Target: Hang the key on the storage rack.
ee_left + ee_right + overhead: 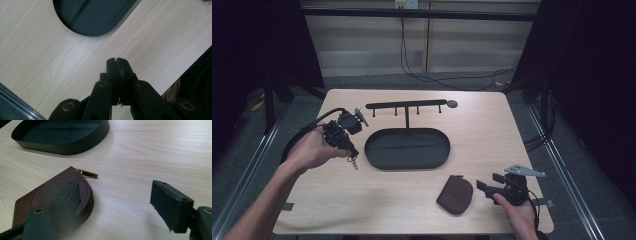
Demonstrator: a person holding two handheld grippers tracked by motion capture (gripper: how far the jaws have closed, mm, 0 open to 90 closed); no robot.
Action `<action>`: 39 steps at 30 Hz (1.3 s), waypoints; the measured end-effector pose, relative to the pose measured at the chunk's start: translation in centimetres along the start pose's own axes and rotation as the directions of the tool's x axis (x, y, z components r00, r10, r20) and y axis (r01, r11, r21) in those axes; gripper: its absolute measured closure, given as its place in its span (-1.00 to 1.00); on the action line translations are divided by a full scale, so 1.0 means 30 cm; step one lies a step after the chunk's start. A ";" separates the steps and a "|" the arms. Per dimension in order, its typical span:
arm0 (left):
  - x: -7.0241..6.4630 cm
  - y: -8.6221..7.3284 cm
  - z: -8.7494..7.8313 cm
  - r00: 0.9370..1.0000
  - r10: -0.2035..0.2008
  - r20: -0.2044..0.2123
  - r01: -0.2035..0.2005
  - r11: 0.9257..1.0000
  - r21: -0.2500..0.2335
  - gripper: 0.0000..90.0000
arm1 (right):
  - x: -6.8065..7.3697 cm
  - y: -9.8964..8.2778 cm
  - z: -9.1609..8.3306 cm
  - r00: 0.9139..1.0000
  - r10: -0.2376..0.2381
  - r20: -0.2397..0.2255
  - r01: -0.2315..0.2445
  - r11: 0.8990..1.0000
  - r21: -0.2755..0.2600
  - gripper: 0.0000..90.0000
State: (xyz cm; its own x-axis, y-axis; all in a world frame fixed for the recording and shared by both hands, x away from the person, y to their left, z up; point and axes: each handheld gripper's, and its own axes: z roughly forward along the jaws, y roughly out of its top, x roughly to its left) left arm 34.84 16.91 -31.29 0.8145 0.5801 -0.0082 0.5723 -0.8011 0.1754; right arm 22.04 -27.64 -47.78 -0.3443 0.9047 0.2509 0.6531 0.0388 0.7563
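My left gripper (353,151) is held above the table left of the black oval tray (368,150). Its jaws are shut on a small metal item (355,162) that dangles below the tips. In the left gripper view the gripper (116,60) shows its jaws pressed together, with a thin metal sliver (121,72) in the seam. A brown round zip pouch (455,194) lies near the front edge. My right gripper (484,186) rests just right of it, open. In the right gripper view the gripper (116,186) has the pouch (45,195) behind its left jaw.
A black bar with several hooks (406,104) stands on a post behind the tray (62,147). The pouch's zip pull (87,173) points toward the tray. Bare wood lies between pouch and tray. The table edge is close in front of the right hand. Cables run on the floor beyond.
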 end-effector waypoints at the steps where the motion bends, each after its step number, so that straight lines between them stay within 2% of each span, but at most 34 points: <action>1: 0.004 0.013 -0.010 1.000 0.006 -0.003 -0.006 1.000 -0.004 0.98 | 0.000 0.000 0.000 1.000 0.001 0.000 -0.001 1.000 -0.001 -0.47; 10: 0.016 0.064 -0.037 1.000 0.002 -0.002 -0.002 1.000 -0.023 0.98 | -0.002 0.000 0.002 1.000 -0.001 -0.002 0.001 1.000 0.004 -0.47; 20: 0.063 0.107 -0.071 1.000 -0.013 0.004 0.014 1.000 -0.028 0.98 | -0.004 0.000 0.002 1.000 0.005 -0.005 -0.005 1.000 0.004 -0.47; 26: 0.078 0.141 -0.086 1.000 -0.018 0.003 0.018 0.999 -0.029 0.98 | -0.005 0.000 0.002 1.000 0.006 -0.009 -0.006 1.000 0.004 -0.47; 31: 0.091 0.174 -0.102 1.000 0.001 0.002 -0.001 0.999 -0.032 0.98 | -0.006 0.000 0.004 1.000 0.006 -0.015 -0.006 1.000 0.004 -0.47; 35: 0.101 0.190 -0.108 1.000 -0.013 -0.003 0.013 0.999 -0.049 0.98 | -0.006 0.000 0.001 1.000 0.009 -0.016 -0.009 1.000 0.003 -0.47; 39: 0.114 0.223 -0.106 1.000 0.028 0.013 -0.027 0.998 -0.052 0.98 | -0.009 0.000 0.001 1.000 0.013 -0.018 -0.013 1.000 0.002 -0.47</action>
State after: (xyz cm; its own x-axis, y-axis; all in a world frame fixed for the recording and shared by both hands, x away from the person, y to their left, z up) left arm 41.16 14.01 -27.02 0.8315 0.5553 -0.0163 0.5440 -0.8079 0.2265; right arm 22.16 -27.86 -47.86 -0.3478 0.8973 0.2719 0.6592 0.0279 0.7514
